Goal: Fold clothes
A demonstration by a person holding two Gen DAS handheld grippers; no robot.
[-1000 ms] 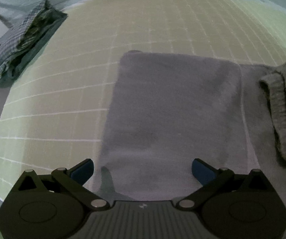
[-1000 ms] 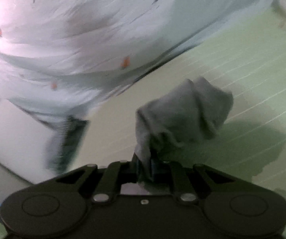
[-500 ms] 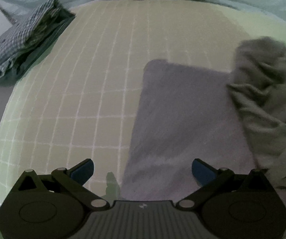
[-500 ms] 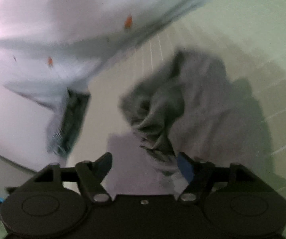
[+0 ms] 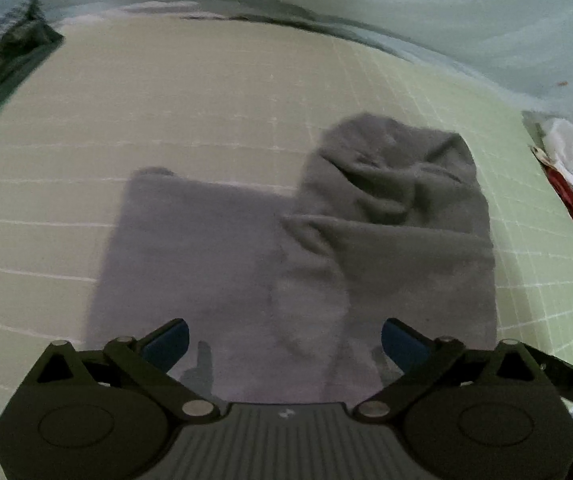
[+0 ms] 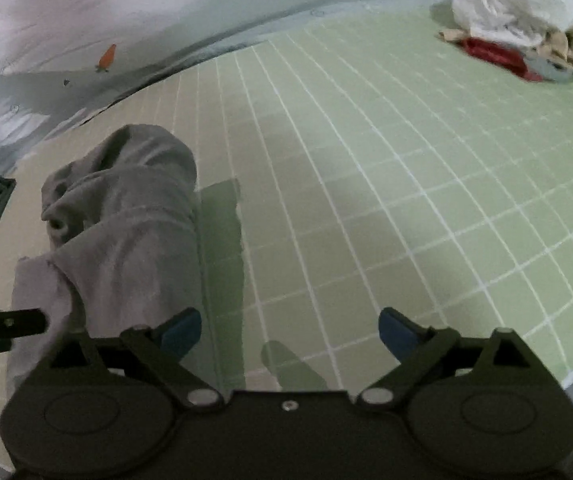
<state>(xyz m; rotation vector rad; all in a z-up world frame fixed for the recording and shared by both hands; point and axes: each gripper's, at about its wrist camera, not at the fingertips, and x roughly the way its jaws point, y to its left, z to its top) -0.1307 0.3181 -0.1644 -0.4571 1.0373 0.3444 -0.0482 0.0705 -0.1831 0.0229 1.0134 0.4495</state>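
Right wrist: clothes pile [image 6: 522, 28] far across green mat [image 6: 406, 160], nothing between.

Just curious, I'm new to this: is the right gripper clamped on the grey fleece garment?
No, the right gripper is opening with only green mat between its jaws; the grey fleece garment lies beside it.

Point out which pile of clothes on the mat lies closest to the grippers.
The grey garment, half folded and rumpled, directly below both grippers. The white-and-red heap sits at the mat's far right corner, and the dark checked bundle at its far left edge.
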